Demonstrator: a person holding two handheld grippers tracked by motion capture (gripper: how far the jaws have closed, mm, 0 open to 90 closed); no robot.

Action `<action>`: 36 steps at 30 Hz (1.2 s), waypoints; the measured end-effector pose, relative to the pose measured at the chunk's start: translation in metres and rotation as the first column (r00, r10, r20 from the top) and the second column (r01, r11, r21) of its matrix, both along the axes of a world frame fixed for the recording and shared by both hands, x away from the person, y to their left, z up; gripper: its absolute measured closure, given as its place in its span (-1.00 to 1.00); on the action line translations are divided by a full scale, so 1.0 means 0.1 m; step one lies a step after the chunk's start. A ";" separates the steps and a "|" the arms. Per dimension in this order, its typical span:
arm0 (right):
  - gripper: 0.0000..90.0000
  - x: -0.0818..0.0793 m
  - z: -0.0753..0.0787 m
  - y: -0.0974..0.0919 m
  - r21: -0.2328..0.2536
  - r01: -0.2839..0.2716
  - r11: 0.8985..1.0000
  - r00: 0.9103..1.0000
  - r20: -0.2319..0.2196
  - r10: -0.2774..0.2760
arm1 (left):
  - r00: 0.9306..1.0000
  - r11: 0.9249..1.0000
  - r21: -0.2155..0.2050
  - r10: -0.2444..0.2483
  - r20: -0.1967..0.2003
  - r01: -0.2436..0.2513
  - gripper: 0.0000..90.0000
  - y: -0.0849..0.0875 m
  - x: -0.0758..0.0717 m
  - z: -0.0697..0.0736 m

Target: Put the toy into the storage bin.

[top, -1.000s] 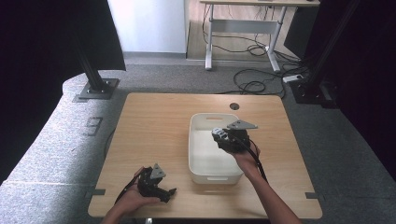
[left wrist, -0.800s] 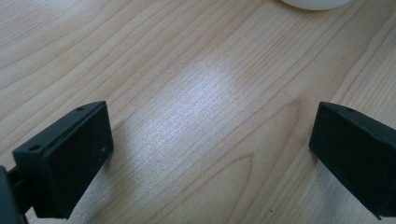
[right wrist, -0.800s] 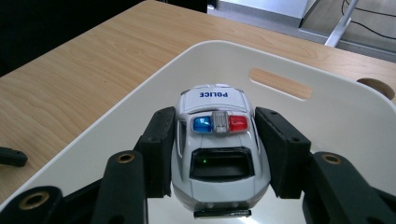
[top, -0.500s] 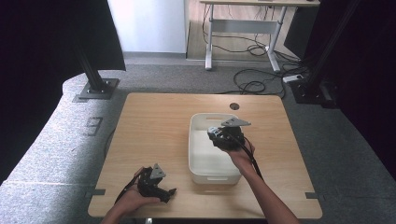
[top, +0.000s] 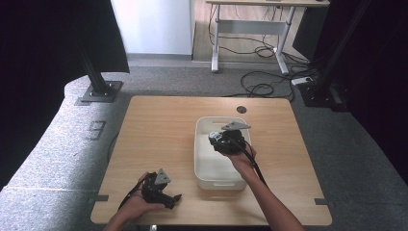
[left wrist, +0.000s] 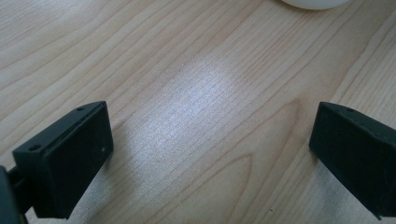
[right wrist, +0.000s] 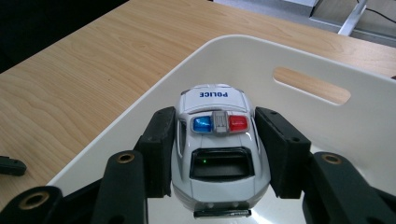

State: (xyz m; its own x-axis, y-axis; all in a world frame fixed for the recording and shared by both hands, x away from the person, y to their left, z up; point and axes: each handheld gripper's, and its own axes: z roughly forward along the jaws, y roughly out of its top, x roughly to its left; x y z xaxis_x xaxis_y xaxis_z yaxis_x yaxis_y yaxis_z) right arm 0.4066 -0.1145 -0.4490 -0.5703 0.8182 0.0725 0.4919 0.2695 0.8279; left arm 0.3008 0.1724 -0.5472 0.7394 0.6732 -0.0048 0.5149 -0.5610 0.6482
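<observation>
A white toy police car [right wrist: 217,140] with blue and red roof lights sits between the jaws of my right gripper [right wrist: 215,156], whose pads press on its two sides. It hangs over the inside of a white plastic bin [right wrist: 261,44]. In the high view my right gripper [top: 217,142] is over the far half of the bin [top: 198,159]. My left gripper [top: 172,199] rests on the table near its front left edge. In the left gripper view its jaws [left wrist: 214,140] stand wide apart over bare wood.
The bin has a slot handle [right wrist: 310,86] in its far wall. The wooden table [top: 154,134] has a round cable hole [top: 241,109] at the back. A corner of the bin [left wrist: 313,3] lies ahead of the left gripper.
My right gripper has moved a little to the left over the bin with the police car in it. The left hand has stayed in place.
</observation>
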 end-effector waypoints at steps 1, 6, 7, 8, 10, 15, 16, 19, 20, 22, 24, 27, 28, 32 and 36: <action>0.11 0.01 -0.01 0.01 0.001 0.001 1.000 1.000 0.000 -0.001 | 1.000 1.000 0.001 -0.001 0.001 0.001 -1.00 0.00 0.00 0.00; 0.11 0.02 -0.04 0.05 -0.005 -0.003 1.000 1.000 -0.007 0.003 | 1.000 1.000 0.001 0.000 0.001 0.000 -1.00 0.00 0.00 0.00; 0.11 0.03 -0.04 0.06 -0.006 -0.003 1.000 1.000 -0.008 0.003 | 1.000 1.000 0.001 0.000 0.001 0.000 -1.00 0.00 0.00 0.00; 0.11 0.03 -0.04 0.08 -0.007 -0.003 1.000 1.000 -0.009 0.003 | 1.000 1.000 0.001 -0.001 0.000 0.001 -1.00 0.00 0.00 0.00; 0.11 0.03 -0.05 0.10 -0.007 -0.006 1.000 1.000 -0.011 0.006 | 1.000 1.000 0.001 0.000 0.001 0.000 -1.00 0.00 0.00 0.00; 0.11 0.05 -0.08 0.15 -0.015 -0.012 1.000 1.000 -0.020 0.012 | 1.000 1.000 0.001 -0.002 0.000 0.002 -1.00 0.00 0.00 0.00; 0.11 0.06 -0.09 0.16 -0.016 -0.012 1.000 1.000 -0.023 0.012 | 1.000 1.000 0.000 -0.001 0.001 0.001 -1.00 0.00 0.00 0.00; 0.11 0.07 -0.11 0.18 -0.019 -0.015 1.000 0.999 -0.029 0.014 | 1.000 1.000 0.000 -0.002 0.001 0.002 -1.00 0.00 0.00 0.00; 0.11 0.07 -0.11 0.19 -0.020 -0.016 1.000 0.999 -0.031 0.015 | 1.000 1.000 0.000 -0.002 0.000 0.002 -1.00 0.00 0.00 0.00; 0.11 0.08 -0.13 0.20 -0.024 -0.018 1.000 0.999 -0.034 0.017 | 1.000 1.000 0.000 -0.002 0.000 0.002 -1.00 0.00 0.00 0.00; 0.11 0.09 -0.14 0.22 -0.027 -0.017 0.999 0.999 -0.038 0.016 | 1.000 1.000 -0.001 -0.002 0.001 0.002 -1.00 0.00 0.00 0.00; 0.11 0.11 -0.17 0.24 -0.032 -0.019 0.999 0.999 -0.048 0.017 | 1.000 1.000 0.001 -0.001 0.001 0.001 -1.00 0.00 0.00 0.00; 0.11 0.11 -0.18 0.24 -0.035 -0.020 0.999 0.999 -0.050 0.018 | 1.000 1.000 0.001 -0.002 0.001 0.002 -1.00 0.00 0.00 0.00; 0.11 0.14 -0.23 0.27 -0.042 -0.017 0.999 0.998 -0.066 0.014 | 1.000 1.000 -0.002 -0.001 0.000 0.001 -1.00 0.00 0.00 0.00; 0.11 0.17 -0.27 0.29 -0.053 -0.019 0.998 0.997 -0.080 0.015 | 1.000 1.000 -0.003 -0.002 0.000 0.002 -1.00 0.00 0.00 0.00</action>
